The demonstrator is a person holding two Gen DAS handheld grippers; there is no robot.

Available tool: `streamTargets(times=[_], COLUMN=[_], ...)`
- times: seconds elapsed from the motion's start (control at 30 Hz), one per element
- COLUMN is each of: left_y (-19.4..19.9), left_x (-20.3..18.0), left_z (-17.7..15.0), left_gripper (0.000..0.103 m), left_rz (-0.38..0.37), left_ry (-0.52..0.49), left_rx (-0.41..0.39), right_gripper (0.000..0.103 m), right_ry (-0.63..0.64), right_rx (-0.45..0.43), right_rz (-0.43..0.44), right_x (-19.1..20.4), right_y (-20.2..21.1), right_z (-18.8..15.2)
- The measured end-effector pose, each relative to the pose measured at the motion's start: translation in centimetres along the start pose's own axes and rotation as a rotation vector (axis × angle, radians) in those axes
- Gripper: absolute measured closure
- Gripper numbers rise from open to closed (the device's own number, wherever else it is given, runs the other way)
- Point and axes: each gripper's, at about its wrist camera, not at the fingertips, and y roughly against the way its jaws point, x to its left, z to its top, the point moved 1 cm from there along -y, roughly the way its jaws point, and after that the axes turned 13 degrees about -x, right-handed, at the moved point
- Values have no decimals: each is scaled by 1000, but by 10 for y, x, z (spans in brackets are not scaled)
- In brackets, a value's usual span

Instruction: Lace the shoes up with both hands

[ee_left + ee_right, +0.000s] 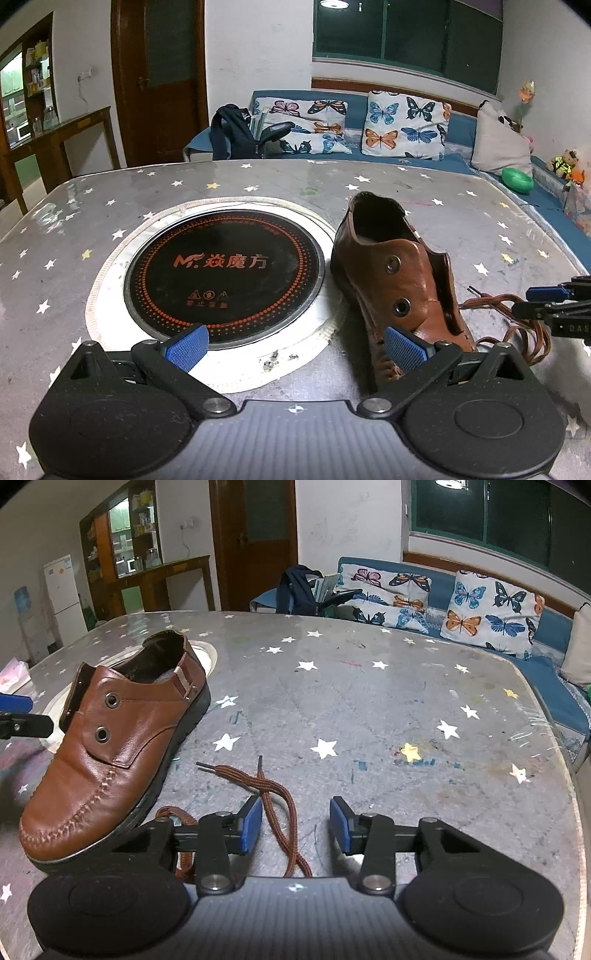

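Observation:
A brown leather shoe (399, 280) (110, 746) lies on the star-patterned table, toe toward me, and both eyelets that show are bare. Its brown lace (273, 794) (517, 325) lies loose on the table right of the shoe. My right gripper (296, 825) stands open low over the lace, which runs between the blue pads (251, 823) without touching them. My left gripper (295, 349) is wide open, its right pad (404, 350) in front of the shoe's toe, nothing held. The right gripper's tips (550, 306) show at the left wrist view's right edge.
A round black induction hob (225, 273) is set into the table (369, 709) left of the shoe. Behind the table stands a blue sofa with butterfly cushions (404, 125) and a dark bag (236, 129). A wooden door and shelves line the far wall.

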Motion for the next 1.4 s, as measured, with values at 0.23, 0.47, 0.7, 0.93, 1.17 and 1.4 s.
streamTargets(times=[0.23, 0.47, 0.7, 0.93, 1.17, 1.4], left_y=[-1, -1, -1, -4, -14, -35], left_x=[-1, -2, -4, -4, 20, 38], left_z=[-1, -1, -1, -3, -3, -17], left_gripper=[0, 0, 0, 0, 0, 0], left_rz=[-4, -3, 2, 26, 122, 178], left_ry=[-1, -6, -22, -48, -26, -33], left_rx=[4, 9, 10, 11, -8, -9], right_gripper=[74, 88, 90, 75, 44, 24], right_ry=[-14, -14, -12, -19, -43, -39], right_rx=[19, 7, -6, -9, -41, -53], right_rz=[10, 0, -12, -16, -52, -108], right_x=[-2, -1, -4, -4, -8, -11], right_y=[-7, -6, -1, 0, 3, -1], right_z=[-4, -4, -3, -5, -9, -19])
